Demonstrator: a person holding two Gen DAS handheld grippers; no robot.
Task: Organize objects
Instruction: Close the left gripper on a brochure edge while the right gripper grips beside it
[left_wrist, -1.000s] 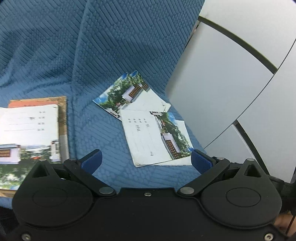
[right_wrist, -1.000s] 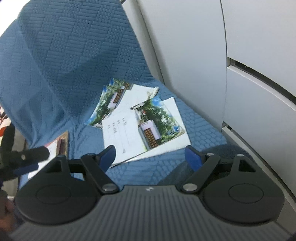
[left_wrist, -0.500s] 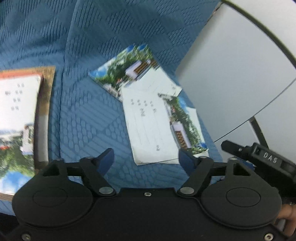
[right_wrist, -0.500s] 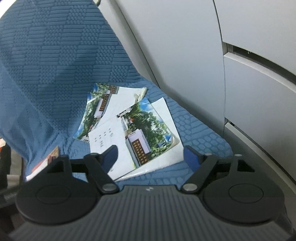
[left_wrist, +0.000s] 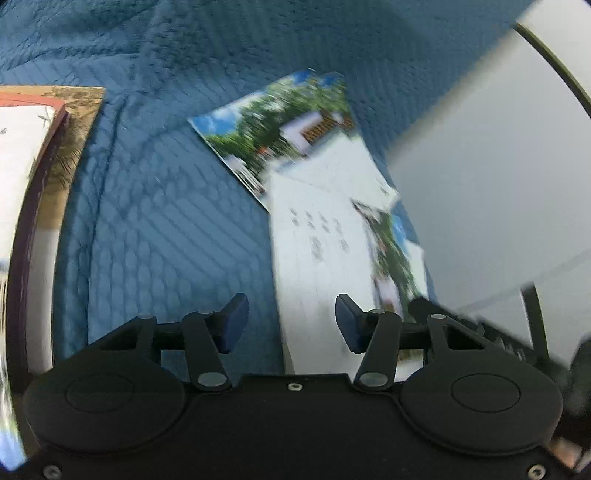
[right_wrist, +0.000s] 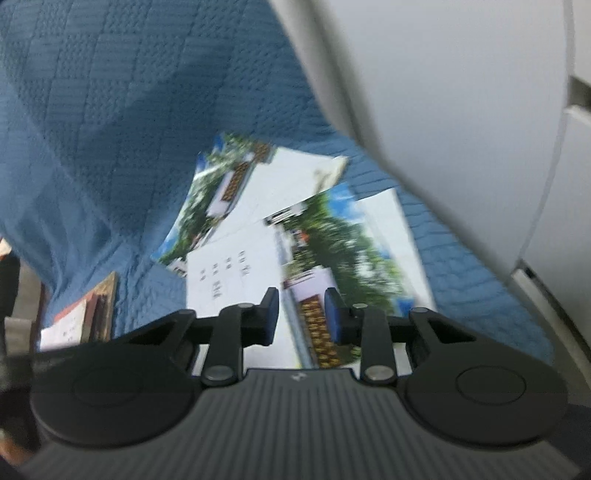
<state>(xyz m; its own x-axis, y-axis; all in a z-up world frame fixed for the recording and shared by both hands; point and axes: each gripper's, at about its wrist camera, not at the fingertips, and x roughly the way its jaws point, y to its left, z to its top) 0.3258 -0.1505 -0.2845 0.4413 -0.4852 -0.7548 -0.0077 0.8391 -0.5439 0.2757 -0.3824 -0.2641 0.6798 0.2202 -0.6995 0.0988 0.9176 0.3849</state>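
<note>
My right gripper (right_wrist: 301, 314) has its fingers narrowly apart over the near edge of the loose cards (right_wrist: 295, 236); the left gripper (left_wrist: 291, 323) gapes wider at their left edge. I judge the pickup step is starting: slide under one card. The stack (left_wrist: 22, 177) waits at nine o'clock; the white panel (left_wrist: 491, 177) crowds three o'clock.

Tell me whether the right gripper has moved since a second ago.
Yes. The right gripper has advanced toward the loose booklets on the blue cover; they now fill more of its view, its fingertips overlap the top one, and its jaws have narrowed.
</note>
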